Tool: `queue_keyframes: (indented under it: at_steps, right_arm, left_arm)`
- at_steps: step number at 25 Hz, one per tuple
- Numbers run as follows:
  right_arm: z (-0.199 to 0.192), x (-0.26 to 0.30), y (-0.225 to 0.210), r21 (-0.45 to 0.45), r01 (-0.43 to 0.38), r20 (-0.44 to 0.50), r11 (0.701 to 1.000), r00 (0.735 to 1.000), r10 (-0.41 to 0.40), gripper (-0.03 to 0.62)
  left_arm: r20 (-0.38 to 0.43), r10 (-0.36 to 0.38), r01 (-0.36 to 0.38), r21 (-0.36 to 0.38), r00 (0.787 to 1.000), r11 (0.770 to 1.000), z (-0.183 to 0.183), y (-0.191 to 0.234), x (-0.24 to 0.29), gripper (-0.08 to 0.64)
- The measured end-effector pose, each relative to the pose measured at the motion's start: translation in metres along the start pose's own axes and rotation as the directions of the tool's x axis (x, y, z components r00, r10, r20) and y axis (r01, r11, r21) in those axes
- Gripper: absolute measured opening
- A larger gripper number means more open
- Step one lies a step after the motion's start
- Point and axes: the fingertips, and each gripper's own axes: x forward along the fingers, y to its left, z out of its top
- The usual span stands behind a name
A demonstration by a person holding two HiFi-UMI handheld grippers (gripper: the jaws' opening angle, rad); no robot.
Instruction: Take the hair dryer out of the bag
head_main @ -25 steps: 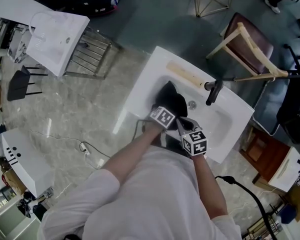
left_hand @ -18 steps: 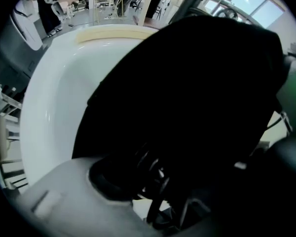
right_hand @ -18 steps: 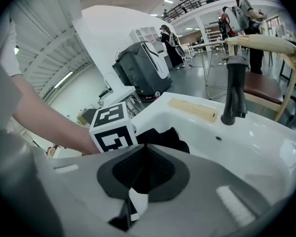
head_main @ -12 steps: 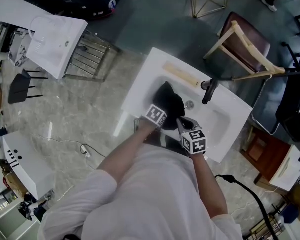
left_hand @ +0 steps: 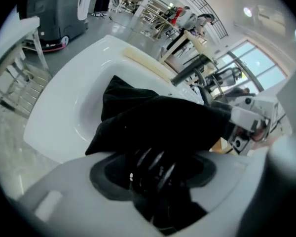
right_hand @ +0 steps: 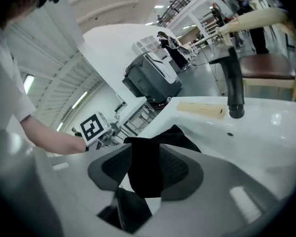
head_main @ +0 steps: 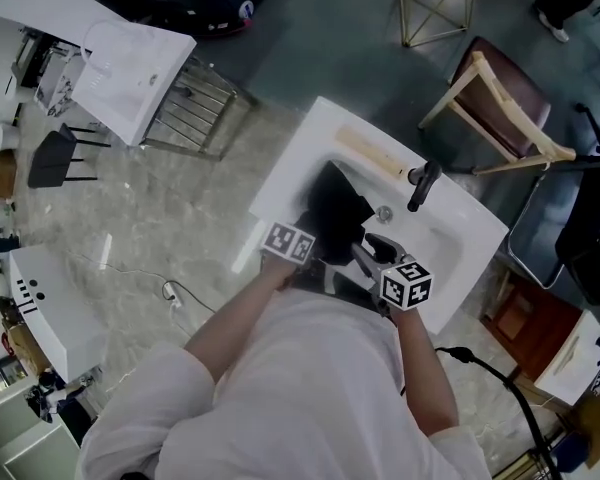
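A black cloth bag point(head_main: 338, 213) lies in the white sink basin point(head_main: 300, 158). In the head view my left gripper point(head_main: 315, 258) is at the bag's near end. In its own view the left gripper point(left_hand: 155, 169) is shut on a glossy black ribbed part of the hair dryer point(left_hand: 150, 164) that sticks out from under the bag point(left_hand: 158, 122). My right gripper point(head_main: 372, 253) is at the bag's right side. Its jaws have just been opening: the right gripper point(right_hand: 145, 169) stands open, and a fold of the bag point(right_hand: 170, 137) hangs loose between the pads.
A black faucet point(head_main: 420, 183) and a pale wooden strip point(head_main: 370, 153) sit on the sink's far rim. A wooden chair point(head_main: 500, 93) stands behind it to the right. A wire rack point(head_main: 195, 113) and a white panel point(head_main: 130, 73) are at the upper left. A cable point(head_main: 165, 290) lies on the floor.
My left gripper has risen and drawn back to the left, away from the bag's middle. The right gripper has shifted a little to the right.
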Motion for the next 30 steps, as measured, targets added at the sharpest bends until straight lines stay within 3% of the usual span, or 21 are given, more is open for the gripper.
queue_keyframes:
  at_steps: [4,7,14,17,23,30]
  right_arm:
    - [0.002,-0.010,-0.023,0.064,0.031,0.034,0.997,0.999,-0.033,0.175]
    - [-0.002,-0.003,-0.038,0.028,0.057,-0.014,0.998,0.998,-0.057,0.172]
    - [-0.020,0.032,-0.033,-0.085,-0.009,-0.167,0.996,0.986,-0.005,0.180]
    - [-0.030,0.037,-0.028,-0.124,-0.014,-0.212,0.992,0.977,-0.012,0.101]
    - [-0.027,0.039,-0.011,-0.130,-0.053,-0.193,0.990,0.981,0.027,0.014]
    - [-0.007,0.043,-0.018,-0.129,0.035,-0.152,0.991,0.987,-0.055,0.012]
  left_arm:
    - [0.041,-0.009,0.010,-0.009,0.999,1.000,-0.006,-0.007,-0.012,0.258]
    - [0.063,-0.018,0.019,-0.012,0.998,1.000,-0.009,-0.016,-0.018,0.258]
    - [0.124,-0.016,0.024,-0.059,0.992,0.998,-0.015,-0.034,-0.025,0.258]
    - [0.145,-0.024,0.036,-0.080,0.989,0.996,-0.019,-0.041,-0.027,0.258]
    - [0.170,-0.025,0.043,-0.100,0.985,0.994,-0.024,-0.038,-0.037,0.258]
    - [0.175,-0.067,0.078,-0.058,0.982,0.995,-0.033,-0.029,-0.054,0.258]
